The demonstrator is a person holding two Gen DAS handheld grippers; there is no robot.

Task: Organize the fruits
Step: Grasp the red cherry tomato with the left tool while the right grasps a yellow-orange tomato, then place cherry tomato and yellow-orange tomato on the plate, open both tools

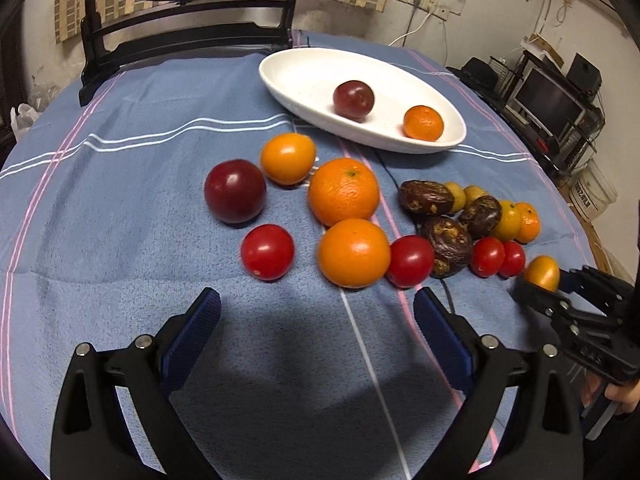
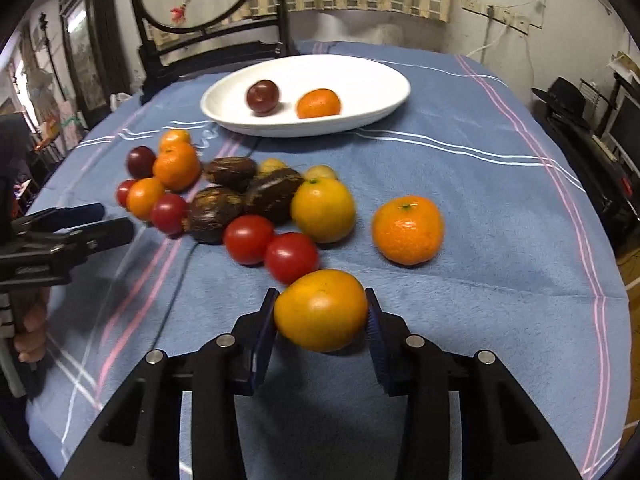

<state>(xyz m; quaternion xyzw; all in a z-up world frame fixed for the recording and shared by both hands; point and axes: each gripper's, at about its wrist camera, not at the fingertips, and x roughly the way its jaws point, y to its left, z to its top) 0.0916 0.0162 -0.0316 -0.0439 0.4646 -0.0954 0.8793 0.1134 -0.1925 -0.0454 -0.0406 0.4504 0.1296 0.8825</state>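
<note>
My right gripper [image 2: 321,314] is shut on a yellow-orange fruit [image 2: 321,310], held just above the blue cloth; it also shows in the left wrist view [image 1: 542,273]. My left gripper [image 1: 316,308] is open and empty, short of a red tomato [image 1: 267,252] and an orange [image 1: 353,253]. A white oval dish [image 1: 304,76] at the back holds a dark plum [image 1: 353,98] and a mandarin [image 1: 423,123]. Oranges, a plum [image 1: 235,191], tomatoes and brown fruits [image 1: 426,197] lie loose in a cluster on the cloth.
A lone mandarin [image 2: 407,229] lies right of the cluster. A dark wooden chair [image 1: 180,36] stands behind the table. The table's right edge [image 2: 616,272] drops to shelves and a monitor. The left gripper shows at the right wrist view's left edge [image 2: 72,228].
</note>
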